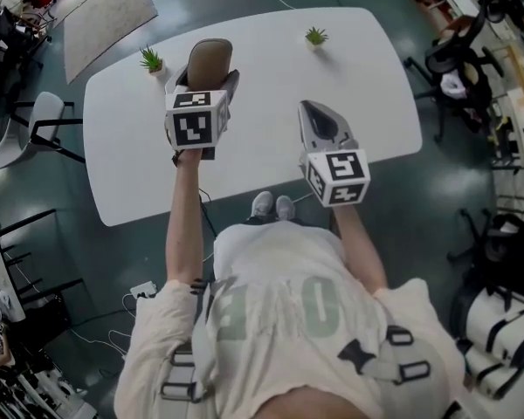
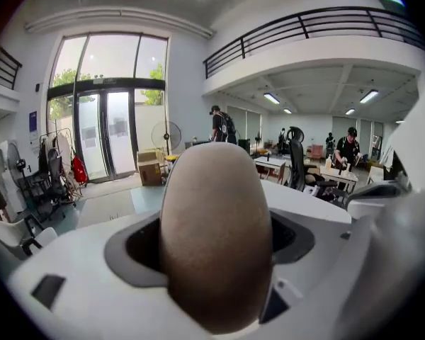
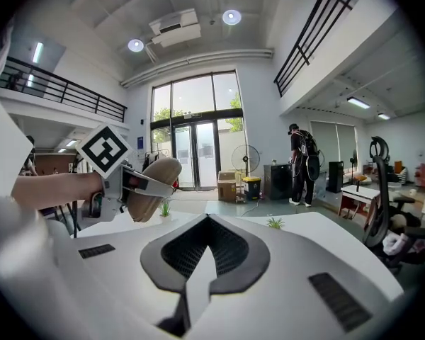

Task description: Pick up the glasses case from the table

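nearest us, our right tongs [image 3: 202,261] are closed on nothing and held level to the side, out of the way. a little further out, our left tongs [image 1: 208,84] clamp the brown glasses case [image 2: 214,225] across its middle. the case seems lifted off the white surface [image 1: 271,85], so the pickup looks done. two small plants [image 1: 151,59] stand at the far edge.
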{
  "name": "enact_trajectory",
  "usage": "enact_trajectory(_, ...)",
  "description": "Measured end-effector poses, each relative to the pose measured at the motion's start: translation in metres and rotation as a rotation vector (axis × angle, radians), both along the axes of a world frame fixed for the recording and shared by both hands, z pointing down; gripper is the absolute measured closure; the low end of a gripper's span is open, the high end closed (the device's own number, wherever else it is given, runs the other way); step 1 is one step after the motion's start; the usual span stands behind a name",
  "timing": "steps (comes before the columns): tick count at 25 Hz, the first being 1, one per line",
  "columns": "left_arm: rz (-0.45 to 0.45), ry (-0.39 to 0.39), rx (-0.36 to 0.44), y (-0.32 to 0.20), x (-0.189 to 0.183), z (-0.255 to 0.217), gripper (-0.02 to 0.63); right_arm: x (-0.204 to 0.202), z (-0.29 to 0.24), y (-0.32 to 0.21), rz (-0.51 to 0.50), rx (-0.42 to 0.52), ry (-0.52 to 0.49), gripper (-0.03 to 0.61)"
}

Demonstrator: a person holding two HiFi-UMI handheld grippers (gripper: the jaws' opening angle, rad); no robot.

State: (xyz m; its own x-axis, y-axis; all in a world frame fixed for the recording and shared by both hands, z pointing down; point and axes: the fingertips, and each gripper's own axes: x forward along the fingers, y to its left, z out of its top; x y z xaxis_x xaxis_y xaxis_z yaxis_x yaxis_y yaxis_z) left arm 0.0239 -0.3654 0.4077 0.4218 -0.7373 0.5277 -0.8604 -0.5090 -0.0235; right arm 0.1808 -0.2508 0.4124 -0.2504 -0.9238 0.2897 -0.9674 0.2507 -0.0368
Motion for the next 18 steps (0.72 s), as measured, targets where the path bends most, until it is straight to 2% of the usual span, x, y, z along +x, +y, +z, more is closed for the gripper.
enact_trajectory(4,-0.03,0.034,0.11,0.02,-0.01,-0.033,0.225,-0.006,-0.017,-0.001,-0.016,0.033,0.0,0.577)
enact_trajectory(10,-0.038,0.068,0.281,0.06,-0.015,-0.057,0.225,-0.013,-0.03,-0.001,-0.031,0.072,-0.002,0.577)
enact_trajectory(18,-0.06,0.091,0.374,0.098,-0.021,-0.051,0.224,-0.015,-0.031,0.002,-0.041,0.106,-0.012,0.577)
